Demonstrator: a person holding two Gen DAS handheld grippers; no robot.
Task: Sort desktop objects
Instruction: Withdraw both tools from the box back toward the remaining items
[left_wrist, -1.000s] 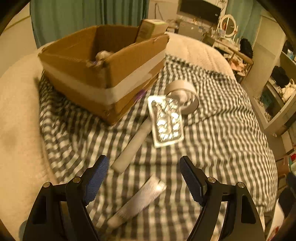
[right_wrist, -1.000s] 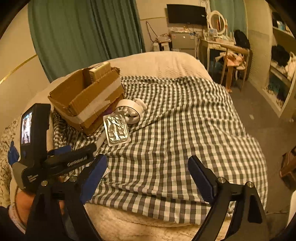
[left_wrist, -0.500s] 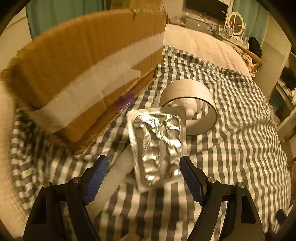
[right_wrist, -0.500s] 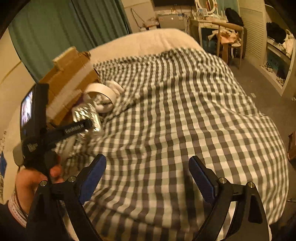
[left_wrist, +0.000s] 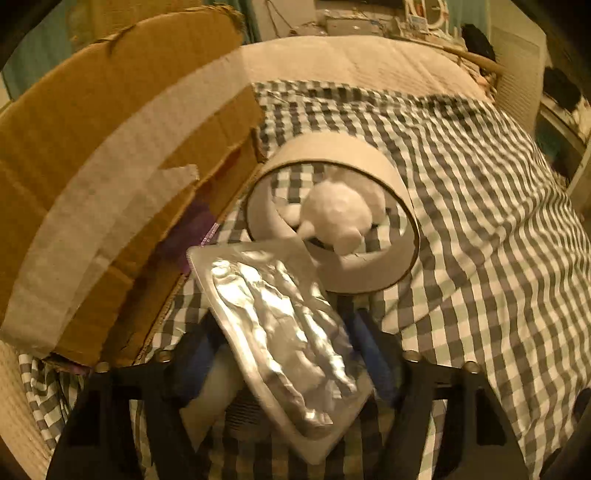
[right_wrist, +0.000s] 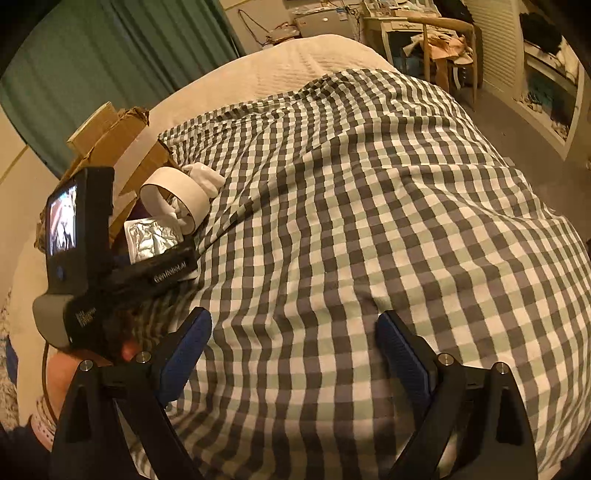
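Observation:
A silver blister pack (left_wrist: 284, 332) lies tilted on the checked blanket, resting partly on a white tube (left_wrist: 214, 391). My left gripper (left_wrist: 282, 354) is open with its blue fingers on either side of the pack, which hides part of them. Just beyond stands a beige tape roll (left_wrist: 343, 273) with a small white lump (left_wrist: 336, 214) inside it. A taped cardboard box (left_wrist: 110, 166) fills the left. In the right wrist view the pack (right_wrist: 153, 238), roll (right_wrist: 173, 195) and box (right_wrist: 110, 144) sit at the left. My right gripper (right_wrist: 293, 347) is open over bare blanket.
The checked blanket (right_wrist: 369, 221) covers a beige bed (right_wrist: 277, 70). A hand (right_wrist: 62, 373) holds the left gripper's body (right_wrist: 85, 258). Green curtains (right_wrist: 110, 55) hang behind the box. A wooden chair (right_wrist: 443, 40) and shelves (right_wrist: 546, 81) stand past the bed's right edge.
My left gripper moved forward and down until the blister pack lies between its open fingers. My right gripper dropped closer to the blanket and stayed open.

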